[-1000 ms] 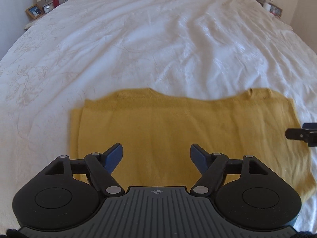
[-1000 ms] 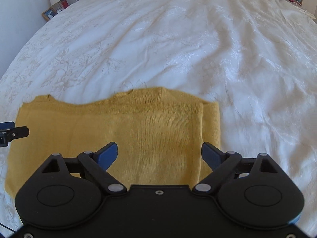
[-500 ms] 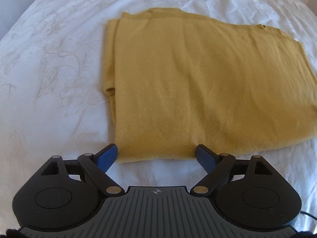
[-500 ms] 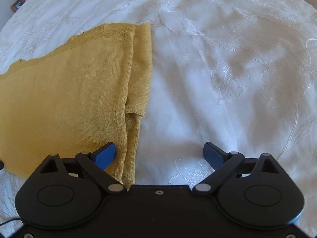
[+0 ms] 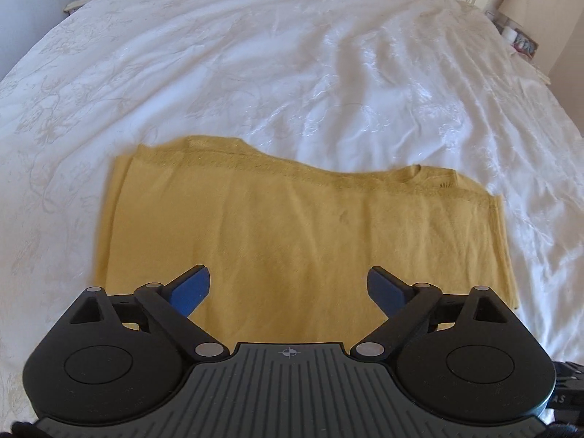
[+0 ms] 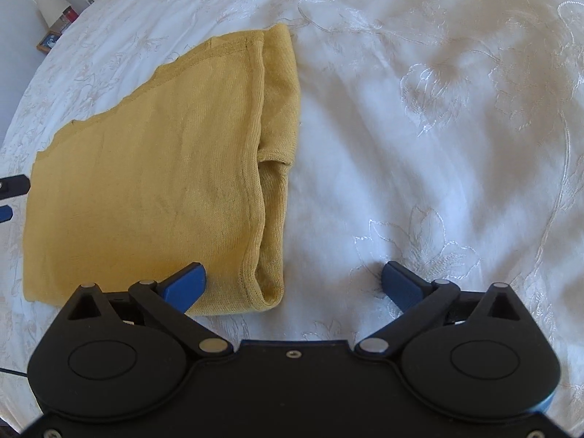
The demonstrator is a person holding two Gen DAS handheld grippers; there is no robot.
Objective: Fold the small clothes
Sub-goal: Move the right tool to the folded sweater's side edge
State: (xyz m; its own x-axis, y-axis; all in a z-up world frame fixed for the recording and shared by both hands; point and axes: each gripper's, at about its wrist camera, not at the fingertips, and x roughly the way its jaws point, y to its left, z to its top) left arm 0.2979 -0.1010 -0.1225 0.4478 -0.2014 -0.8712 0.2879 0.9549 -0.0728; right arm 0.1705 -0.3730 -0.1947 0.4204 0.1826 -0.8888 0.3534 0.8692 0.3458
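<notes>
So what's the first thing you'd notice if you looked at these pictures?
The mustard-yellow top, folded flat in the middle of the big white bedspread. Next, two wide-open grippers hovering at its near edge: the left gripper over its middle, the right gripper at its right corner, holding nothing.

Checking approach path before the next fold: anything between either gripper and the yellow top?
Nothing visible. The yellow knit top lies flat on the white bedspread with nothing on it. The left gripper and right gripper are above its near edge, jaws just opened and empty.
</notes>
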